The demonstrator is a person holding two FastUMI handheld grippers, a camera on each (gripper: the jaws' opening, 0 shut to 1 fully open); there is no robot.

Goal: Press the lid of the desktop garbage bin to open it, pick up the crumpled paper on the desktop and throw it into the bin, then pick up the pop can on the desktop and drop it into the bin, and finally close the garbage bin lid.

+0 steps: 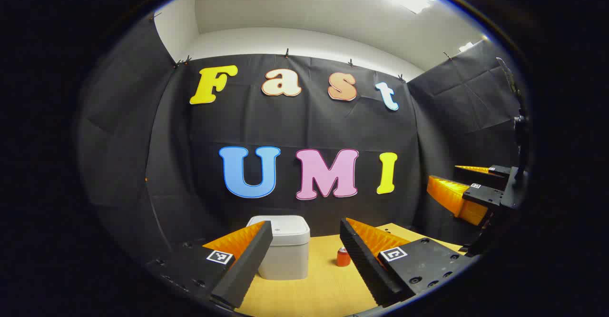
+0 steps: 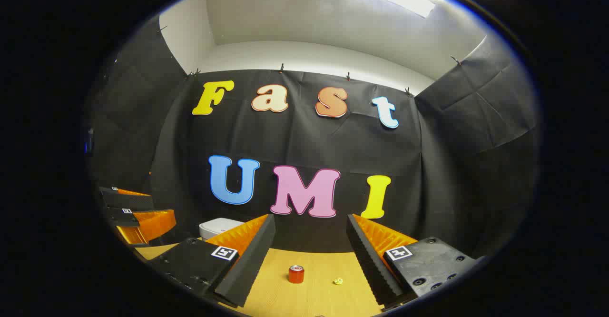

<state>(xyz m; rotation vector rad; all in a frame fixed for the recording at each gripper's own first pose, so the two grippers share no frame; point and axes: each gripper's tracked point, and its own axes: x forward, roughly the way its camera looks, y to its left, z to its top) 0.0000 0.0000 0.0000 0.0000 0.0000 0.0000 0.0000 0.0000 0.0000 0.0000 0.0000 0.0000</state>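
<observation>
A white desktop bin point(image 1: 285, 252) with its lid down stands on the yellow table, just beyond my left gripper's left finger. Its top corner peeks out in the right gripper view as the bin point(image 2: 219, 227). A small red pop can point(image 1: 343, 257) stands upright to the bin's right, and the can point(image 2: 296, 274) sits between my right fingers' line of sight. A tiny yellow crumpled paper point(image 2: 338, 281) lies right of the can. My left gripper point(image 1: 304, 264) is open and empty. My right gripper point(image 2: 309, 264) is open and empty too, held well back from the objects.
The yellow tabletop point(image 1: 309, 293) runs up to the black cloth wall behind the bin. The right gripper point(image 1: 468, 191) hovers at the right edge of the left gripper view; the left gripper point(image 2: 138, 217) hovers at the left edge of the right gripper view.
</observation>
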